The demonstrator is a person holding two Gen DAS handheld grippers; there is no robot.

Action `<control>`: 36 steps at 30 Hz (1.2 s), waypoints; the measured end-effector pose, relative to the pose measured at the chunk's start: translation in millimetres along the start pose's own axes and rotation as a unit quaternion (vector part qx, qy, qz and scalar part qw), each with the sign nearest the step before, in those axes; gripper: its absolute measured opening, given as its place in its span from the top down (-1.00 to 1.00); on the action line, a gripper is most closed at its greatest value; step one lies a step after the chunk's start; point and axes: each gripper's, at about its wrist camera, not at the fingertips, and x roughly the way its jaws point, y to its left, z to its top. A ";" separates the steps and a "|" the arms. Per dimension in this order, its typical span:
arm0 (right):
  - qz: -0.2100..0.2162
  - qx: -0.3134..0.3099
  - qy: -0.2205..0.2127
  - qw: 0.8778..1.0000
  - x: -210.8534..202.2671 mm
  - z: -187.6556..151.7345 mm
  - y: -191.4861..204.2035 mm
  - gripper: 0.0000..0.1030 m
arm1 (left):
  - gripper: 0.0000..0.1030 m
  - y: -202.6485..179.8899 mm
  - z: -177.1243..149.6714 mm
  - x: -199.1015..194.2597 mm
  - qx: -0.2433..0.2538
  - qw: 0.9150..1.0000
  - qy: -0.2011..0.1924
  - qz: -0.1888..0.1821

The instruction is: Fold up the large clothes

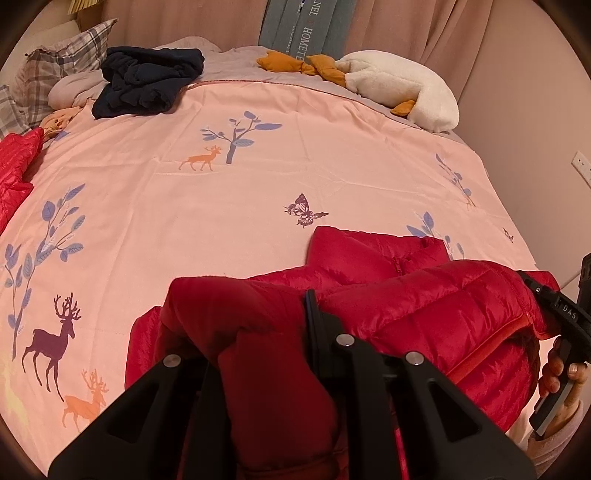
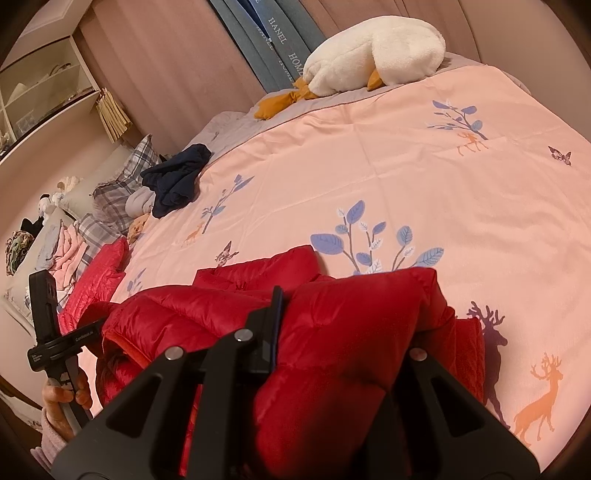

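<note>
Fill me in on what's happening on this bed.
A person is folding a red puffer jacket on a pink deer-print duvet. The left gripper and the right gripper are each shut on a bunched edge of the jacket, holding it above the duvet. A navy garment and a plush goose lie at the far side.

Puffer jacket [image 1: 406, 295] bunched at near edge of bed [image 1: 258, 177], on the duvet. Dark garment [image 1: 147, 81] at far left by pillows [image 1: 55, 70]. Plush goose [image 1: 399, 88] far right, against curtain [image 1: 406, 26]. Second jacket [image 1: 14, 166] at left edge.
</note>
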 end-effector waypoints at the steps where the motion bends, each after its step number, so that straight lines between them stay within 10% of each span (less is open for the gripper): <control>1: 0.000 0.000 0.000 1.000 0.8 0.4 -0.1 0.75 | 0.73 -0.5 0.4 0.7 0.000 1.000 0.000 0.001; 36: -0.009 0.016 0.032 0.999 39.1 13.1 -9.5 0.75 | 0.72 3.2 11.6 34.7 -0.010 0.999 0.020 0.029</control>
